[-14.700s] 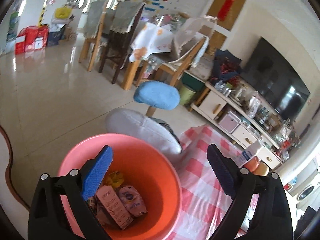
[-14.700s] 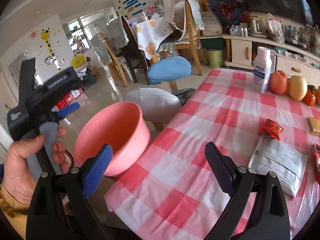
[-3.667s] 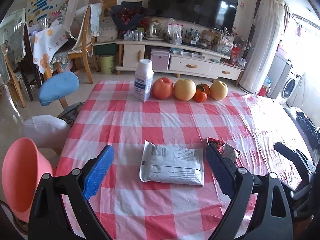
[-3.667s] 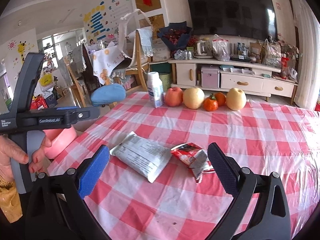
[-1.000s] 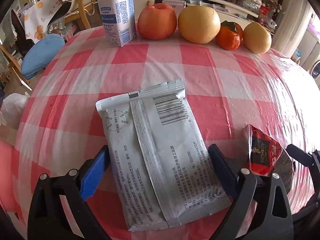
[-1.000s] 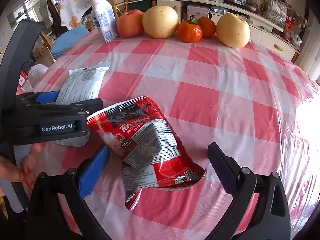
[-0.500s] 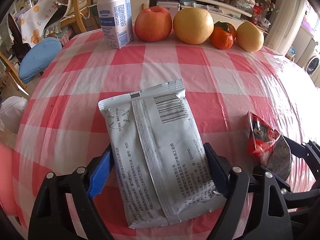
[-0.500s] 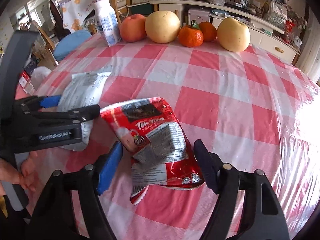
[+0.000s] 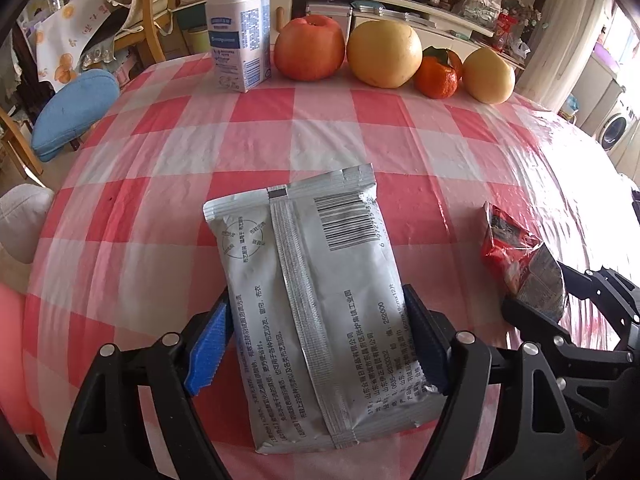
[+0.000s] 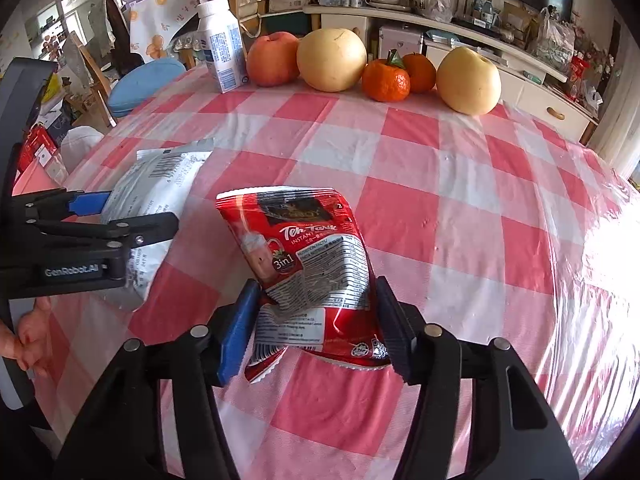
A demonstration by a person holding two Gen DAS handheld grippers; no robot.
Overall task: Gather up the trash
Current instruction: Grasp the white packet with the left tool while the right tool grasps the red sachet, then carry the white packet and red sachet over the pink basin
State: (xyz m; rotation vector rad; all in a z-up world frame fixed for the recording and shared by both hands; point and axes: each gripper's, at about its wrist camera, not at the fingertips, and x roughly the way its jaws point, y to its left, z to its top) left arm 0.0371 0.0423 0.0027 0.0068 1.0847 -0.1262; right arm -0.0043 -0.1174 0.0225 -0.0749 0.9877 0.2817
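A silver foil packet (image 9: 312, 280) lies flat on the red-and-white checked tablecloth (image 9: 360, 128). My left gripper (image 9: 316, 344) straddles its near half. The jaws are closing and both blue pads touch the packet's long edges. To its right lies a red instant-tea sachet (image 10: 316, 256), crumpled, its far end tilted up. My right gripper (image 10: 316, 320) is closing on the sachet's near part, a pad against each side. From the right wrist, the silver packet (image 10: 160, 184) shows at left with the left gripper's fingers (image 10: 152, 222) around it. The red sachet (image 9: 516, 256) also appears at the left wrist view's right edge.
Along the table's far edge stand a white bottle (image 9: 240, 28), an apple (image 9: 310, 48), two yellow pears (image 9: 384, 54) and oranges (image 9: 436, 76). A blue stool cushion (image 9: 74, 114) is off the left side. A pink bucket's rim (image 9: 10, 340) shows low left. A person's hand (image 10: 24, 336) holds the left gripper.
Both pairs of jaws have narrowed onto their packets. The red sachet has buckled and its far end has risen. Neither hand has shifted much.
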